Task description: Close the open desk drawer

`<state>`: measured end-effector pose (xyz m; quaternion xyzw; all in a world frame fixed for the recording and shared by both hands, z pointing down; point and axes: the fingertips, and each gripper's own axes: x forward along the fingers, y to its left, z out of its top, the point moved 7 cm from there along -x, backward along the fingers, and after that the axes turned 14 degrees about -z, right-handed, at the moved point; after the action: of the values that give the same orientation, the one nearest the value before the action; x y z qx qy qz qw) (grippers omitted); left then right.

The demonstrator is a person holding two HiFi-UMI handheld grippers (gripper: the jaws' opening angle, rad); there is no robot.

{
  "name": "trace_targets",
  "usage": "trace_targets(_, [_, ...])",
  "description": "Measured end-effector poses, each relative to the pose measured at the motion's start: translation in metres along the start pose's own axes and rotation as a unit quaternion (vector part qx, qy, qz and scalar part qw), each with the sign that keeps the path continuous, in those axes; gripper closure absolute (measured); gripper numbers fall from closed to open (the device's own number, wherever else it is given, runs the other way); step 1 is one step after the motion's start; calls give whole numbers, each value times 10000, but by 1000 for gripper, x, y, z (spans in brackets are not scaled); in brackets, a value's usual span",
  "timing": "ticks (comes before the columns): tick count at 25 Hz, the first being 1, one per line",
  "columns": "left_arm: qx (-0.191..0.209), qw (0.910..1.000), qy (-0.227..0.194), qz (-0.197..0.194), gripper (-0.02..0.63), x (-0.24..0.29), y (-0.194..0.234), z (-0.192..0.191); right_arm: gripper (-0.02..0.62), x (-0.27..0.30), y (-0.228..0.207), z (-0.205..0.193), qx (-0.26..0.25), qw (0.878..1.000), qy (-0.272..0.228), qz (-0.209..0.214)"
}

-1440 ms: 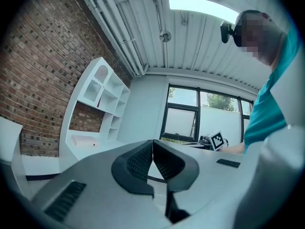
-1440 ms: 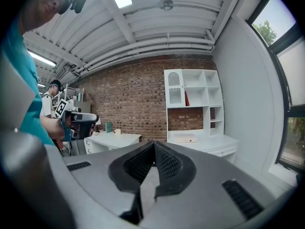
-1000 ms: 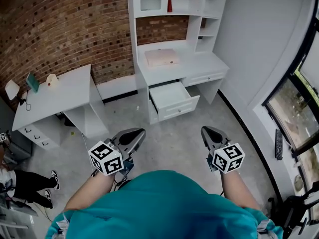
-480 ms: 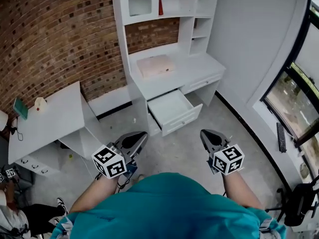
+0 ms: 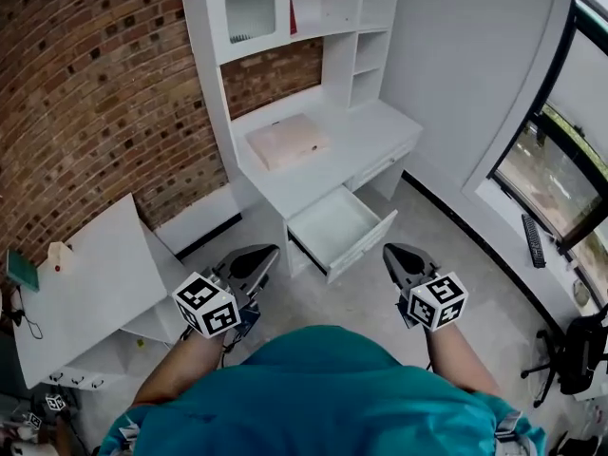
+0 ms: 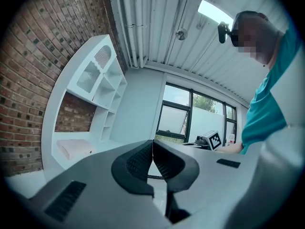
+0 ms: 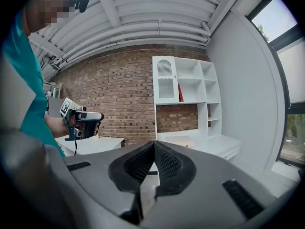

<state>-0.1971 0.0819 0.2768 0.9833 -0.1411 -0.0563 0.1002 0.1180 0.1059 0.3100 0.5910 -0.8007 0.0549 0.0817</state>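
Both grippers, left [image 5: 255, 259] and right [image 5: 396, 257], have jaws pressed together w/ nothing between, held well short of the desk [image 5: 334, 164]. Drawer [image 5: 334, 226] sticks out from under the desk top, empty inside. Best bet: step closer, set closed tips on middle of drawer front, push straight in so it doesn't jam. Grey floor [image 5: 380, 302] in front of desk; brick wall [image 5: 95, 93] behind it, window [image 5: 541, 169] to its right, white table [image 5: 85, 283] to its left.
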Motion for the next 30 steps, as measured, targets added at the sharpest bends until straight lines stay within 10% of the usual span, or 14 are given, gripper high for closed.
trace_targets(14, [-260,9993,176,-221,589,33,83,-3,574,63,-29,-3,173,9993,223,-238])
trace_targets(30, [-548,9946,82,883,589,164,126,-26,572,166,-178,-13,257,9945,210,996])
